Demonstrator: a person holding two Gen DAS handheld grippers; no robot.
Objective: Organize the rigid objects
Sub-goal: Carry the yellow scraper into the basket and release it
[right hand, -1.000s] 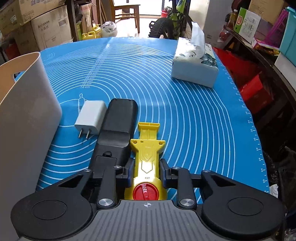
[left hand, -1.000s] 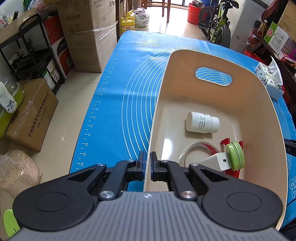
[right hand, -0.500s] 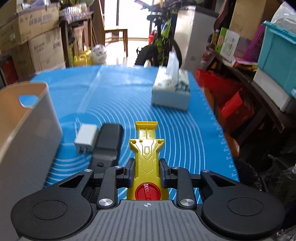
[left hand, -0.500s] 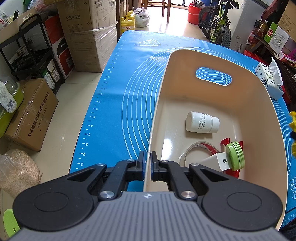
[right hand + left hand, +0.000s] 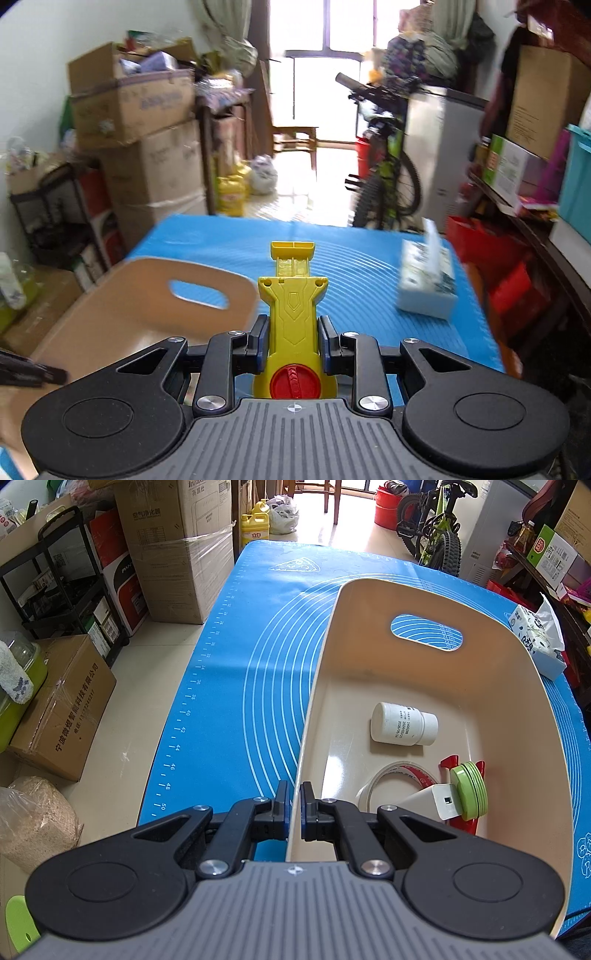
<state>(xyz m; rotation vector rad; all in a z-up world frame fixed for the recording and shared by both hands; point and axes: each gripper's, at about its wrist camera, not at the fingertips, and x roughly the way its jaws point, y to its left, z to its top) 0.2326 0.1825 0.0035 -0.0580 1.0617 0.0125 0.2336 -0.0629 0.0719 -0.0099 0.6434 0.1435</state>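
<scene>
At the lower centre of the left wrist view, the left gripper [image 5: 293, 814] pinches the near wall of one beige bin [image 5: 480, 679], its fingers closed tight on the rim. Inside lie one white bottle [image 5: 402, 723], one tape roll [image 5: 395, 775], one white adapter [image 5: 439, 801], one green disc [image 5: 469, 790] and one red piece [image 5: 448, 762]. In the right wrist view's lower centre, the right gripper [image 5: 292, 345] clamps one yellow tool [image 5: 293, 314], lifted above the blue mat [image 5: 362, 266]. One tissue box [image 5: 424, 288] stands at right.
</scene>
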